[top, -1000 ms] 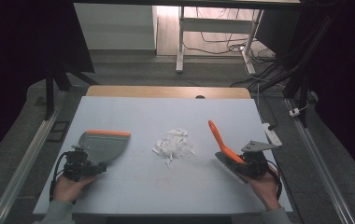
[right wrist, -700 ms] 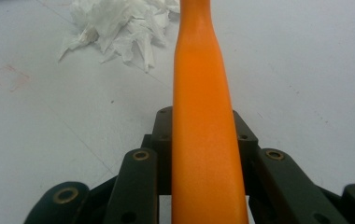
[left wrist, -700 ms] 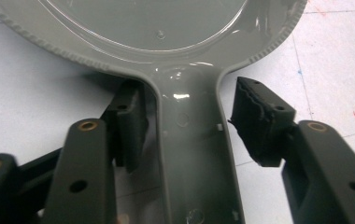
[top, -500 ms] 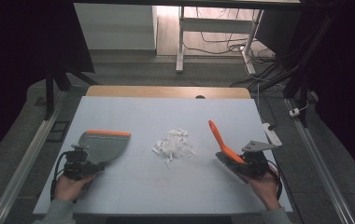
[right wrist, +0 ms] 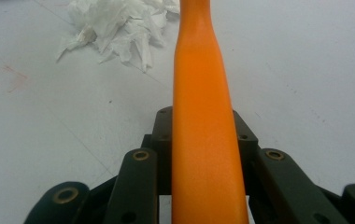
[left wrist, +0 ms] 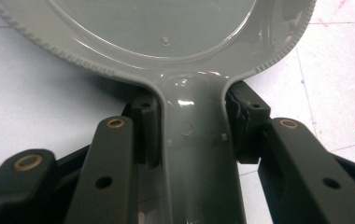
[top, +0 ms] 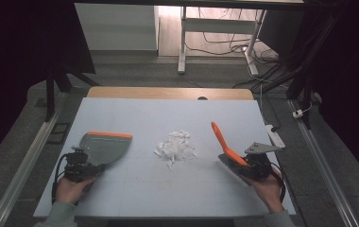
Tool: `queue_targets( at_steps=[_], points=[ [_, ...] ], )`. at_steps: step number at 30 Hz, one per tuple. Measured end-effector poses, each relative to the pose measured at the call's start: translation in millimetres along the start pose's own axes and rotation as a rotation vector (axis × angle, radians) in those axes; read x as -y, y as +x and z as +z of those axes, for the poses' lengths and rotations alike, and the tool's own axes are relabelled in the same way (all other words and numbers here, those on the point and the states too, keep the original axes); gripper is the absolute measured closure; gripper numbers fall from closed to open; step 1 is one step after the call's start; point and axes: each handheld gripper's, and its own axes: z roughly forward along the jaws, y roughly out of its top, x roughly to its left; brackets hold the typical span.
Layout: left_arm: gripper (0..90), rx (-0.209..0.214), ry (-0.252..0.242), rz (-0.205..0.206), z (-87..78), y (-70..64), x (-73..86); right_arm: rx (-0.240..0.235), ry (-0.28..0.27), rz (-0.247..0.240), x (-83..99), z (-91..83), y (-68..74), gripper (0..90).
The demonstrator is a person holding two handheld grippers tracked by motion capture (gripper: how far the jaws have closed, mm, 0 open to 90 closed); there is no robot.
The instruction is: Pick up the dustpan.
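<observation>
A grey dustpan [top: 104, 144] with an orange front lip lies flat on the white table [top: 168, 111] at the left. My left gripper [top: 89, 166] is shut on its handle; in the left gripper view the dustpan [left wrist: 166, 28] spreads out beyond my left gripper [left wrist: 192, 128], with both pads against the neck. At the right, my right gripper [top: 249, 166] is shut on a brush, whose orange handle [top: 221, 138] slants up and away toward the table's middle. The orange handle [right wrist: 203, 107] runs forward out of my right gripper [right wrist: 203, 135]. A pile of white paper scraps [top: 176, 144] [right wrist: 119, 23] lies between the two tools.
A white power strip [top: 274, 135] lies along the table's right edge. A wooden strip [top: 168, 93] borders the far edge. Beyond it stand desk legs [top: 182, 42] and loose cables on the floor. Metal rails run along both sides of the table.
</observation>
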Motion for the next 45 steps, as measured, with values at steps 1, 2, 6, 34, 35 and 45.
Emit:
queue_targets(
  at_steps=[1, 2, 6, 34, 35, 45],
  points=[
    [60.7, 0.002, -0.001, -0.002, -0.1, 0.4, 0.1, 0.0, 0.0, 0.0, 0.0, 0.0, 0.0, 70.7],
    [60.8, 0.005, -0.003, -0.003, -0.2, 0.7, 0.2, 0.0, 0.0, 0.0, 0.0, 0.0, 0.0, 70.7],
    [61.0, 0.008, -0.008, -0.004, -0.2, 1.3, 0.4, 0.001, -0.001, 0.0, 0.1, -0.1, -0.1, 70.7],
    [61.4, 0.054, -0.129, 0.077, -13.2, 6.8, 3.4, 0.002, -0.015, -0.007, -0.3, -1.1, 0.8, 70.8],
    [61.4, 0.062, -0.133, 0.084, -14.2, 7.2, 3.4, 0.003, -0.014, -0.007, -0.3, -1.2, 1.0, 70.8],
    [61.4, 0.117, -0.168, 0.168, -21.2, 5.1, 2.6, 0.012, -0.023, -0.01, -1.0, -2.2, 1.9, 70.7]
  ],
)
